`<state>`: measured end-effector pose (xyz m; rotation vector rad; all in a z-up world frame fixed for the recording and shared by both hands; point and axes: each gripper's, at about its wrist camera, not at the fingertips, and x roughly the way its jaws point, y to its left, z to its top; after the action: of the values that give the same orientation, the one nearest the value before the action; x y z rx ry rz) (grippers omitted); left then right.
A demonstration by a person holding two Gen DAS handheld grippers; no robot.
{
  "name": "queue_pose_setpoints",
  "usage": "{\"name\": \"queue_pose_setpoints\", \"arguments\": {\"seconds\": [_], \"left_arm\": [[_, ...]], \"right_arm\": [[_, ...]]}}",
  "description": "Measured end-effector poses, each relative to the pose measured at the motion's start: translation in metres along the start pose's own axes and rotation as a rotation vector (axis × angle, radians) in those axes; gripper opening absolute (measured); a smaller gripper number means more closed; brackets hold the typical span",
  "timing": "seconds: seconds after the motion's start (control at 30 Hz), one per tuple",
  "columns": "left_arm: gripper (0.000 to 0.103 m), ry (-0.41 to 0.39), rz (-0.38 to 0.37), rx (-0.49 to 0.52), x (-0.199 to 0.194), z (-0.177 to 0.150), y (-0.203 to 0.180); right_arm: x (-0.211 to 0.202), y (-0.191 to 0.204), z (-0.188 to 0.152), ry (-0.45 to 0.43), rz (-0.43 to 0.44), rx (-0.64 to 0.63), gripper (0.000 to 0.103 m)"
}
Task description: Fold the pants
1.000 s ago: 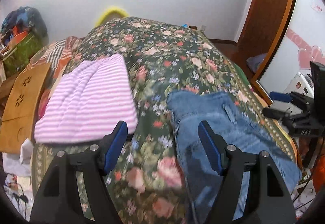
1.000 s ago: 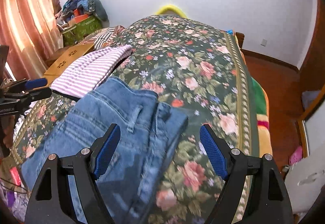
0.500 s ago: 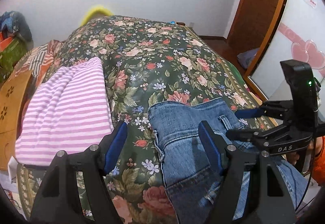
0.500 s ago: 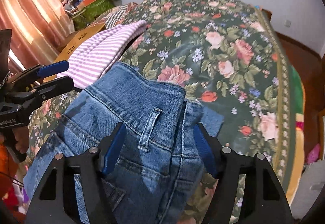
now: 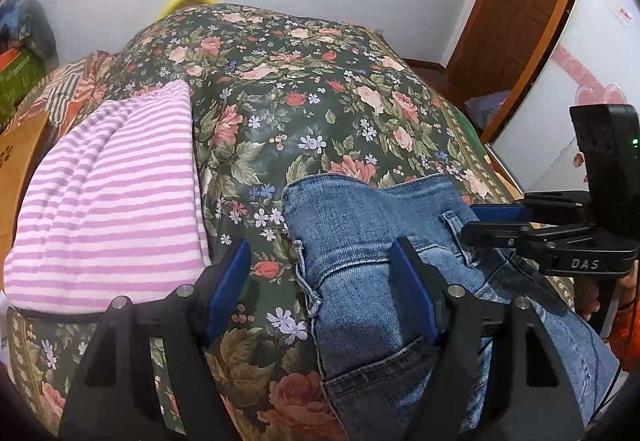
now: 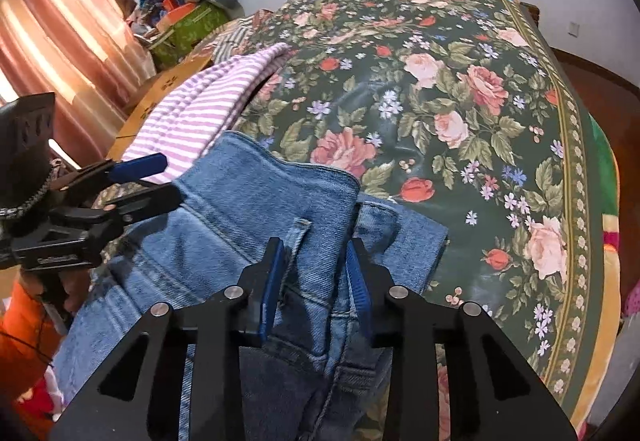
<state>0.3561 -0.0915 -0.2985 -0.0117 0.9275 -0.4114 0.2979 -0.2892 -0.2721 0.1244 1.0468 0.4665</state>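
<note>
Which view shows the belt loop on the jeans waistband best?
The right wrist view: the belt loop sits just ahead of the right gripper, whose jaws have just been closing around the jeans. The left wrist view shows it off to the side, partly behind that gripper.

Home bedroom. A bed (image 5: pixel 304 113) under a floral bedspread fills the room, with a wooden door (image 5: pixel 516 1), pink curtains (image 6: pixel 60 53) and piled belongings (image 6: pixel 188 9) alongside.
</note>
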Motion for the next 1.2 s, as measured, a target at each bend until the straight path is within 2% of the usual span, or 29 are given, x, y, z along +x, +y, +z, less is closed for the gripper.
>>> {"name": "queue_pose_setpoints", "arguments": {"seconds": [0.2,0.23,0.27,0.37,0.5,0.63,0.73,0.83,0.93,1.07,1.13,1.2], "left_arm": [[0.075,0.038,-0.004,-0.046,0.010,-0.004,0.004],[0.077,0.037,-0.003,-0.055,0.010,-0.004,0.004],[0.079,0.039,-0.003,-0.062,0.009,-0.004,0.005],[0.079,0.059,-0.013,-0.076,0.008,-0.003,0.006],[0.079,0.069,-0.016,-0.085,-0.004,0.004,0.003],[0.079,0.017,-0.071,-0.083,-0.028,0.019,-0.006],[0.083,-0.003,-0.060,-0.036,-0.034,0.027,-0.018],[0.083,0.030,-0.025,0.015,-0.019,0.025,-0.025],[0.083,0.115,-0.030,0.018,0.006,0.014,-0.025],[0.083,0.145,-0.016,0.043,0.022,0.002,-0.027],[0.083,0.150,-0.027,0.035,0.024,0.001,-0.025],[0.084,0.148,-0.029,0.031,0.025,0.001,-0.024]], "right_arm": [[0.021,0.001,-0.003,0.060,0.008,-0.007,0.028],[0.023,0.000,-0.002,0.060,0.012,-0.004,0.027],[0.022,-0.001,-0.001,0.052,0.014,0.001,0.020],[0.012,0.001,-0.001,0.005,0.016,-0.024,0.013],[-0.015,0.012,-0.001,-0.121,-0.001,-0.080,0.012],[-0.047,0.017,0.002,-0.234,-0.013,-0.104,0.011],[-0.057,0.020,0.004,-0.272,-0.035,-0.123,0.011],[-0.051,0.011,0.001,-0.268,-0.055,-0.109,0.011],[-0.028,-0.006,-0.005,-0.216,-0.092,-0.085,0.011],[-0.001,-0.028,-0.017,-0.127,-0.105,-0.046,0.012],[0.001,-0.031,-0.020,-0.112,-0.123,-0.043,0.016],[-0.006,-0.030,-0.019,-0.108,-0.154,-0.041,0.028]]}}
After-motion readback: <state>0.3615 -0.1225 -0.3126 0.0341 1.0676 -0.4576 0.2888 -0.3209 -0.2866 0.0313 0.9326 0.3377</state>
